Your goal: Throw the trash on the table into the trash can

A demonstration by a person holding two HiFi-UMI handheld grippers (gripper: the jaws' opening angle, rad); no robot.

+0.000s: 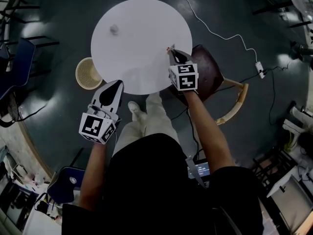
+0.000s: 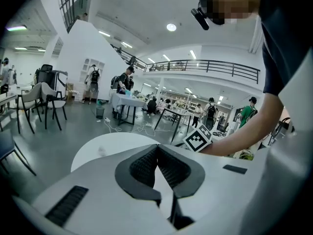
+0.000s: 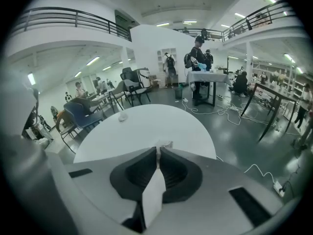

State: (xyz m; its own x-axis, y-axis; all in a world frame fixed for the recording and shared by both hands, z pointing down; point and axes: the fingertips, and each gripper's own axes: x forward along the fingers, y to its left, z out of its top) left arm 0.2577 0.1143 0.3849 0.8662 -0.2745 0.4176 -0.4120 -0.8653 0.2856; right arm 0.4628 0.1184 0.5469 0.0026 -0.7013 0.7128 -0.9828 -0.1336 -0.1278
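the right hand-held gripper (image 1: 172, 53) pinches a paper scrap (image 3: 164, 144) at the counter's (image 1: 142, 43) right edge. the left hand-held gripper (image 1: 118, 84), closed and empty, hangs at its near edge. a crumpled wad (image 1: 114, 29) lies on its far left, the trash can (image 1: 88, 73) just beside its left edge.

A round white table (image 1: 142, 58) bears one small crumpled wad (image 1: 114, 29).

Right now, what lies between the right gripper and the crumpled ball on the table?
Only bare white tabletop separates the right gripper from the crumpled ball; the head view and right gripper view both show it.
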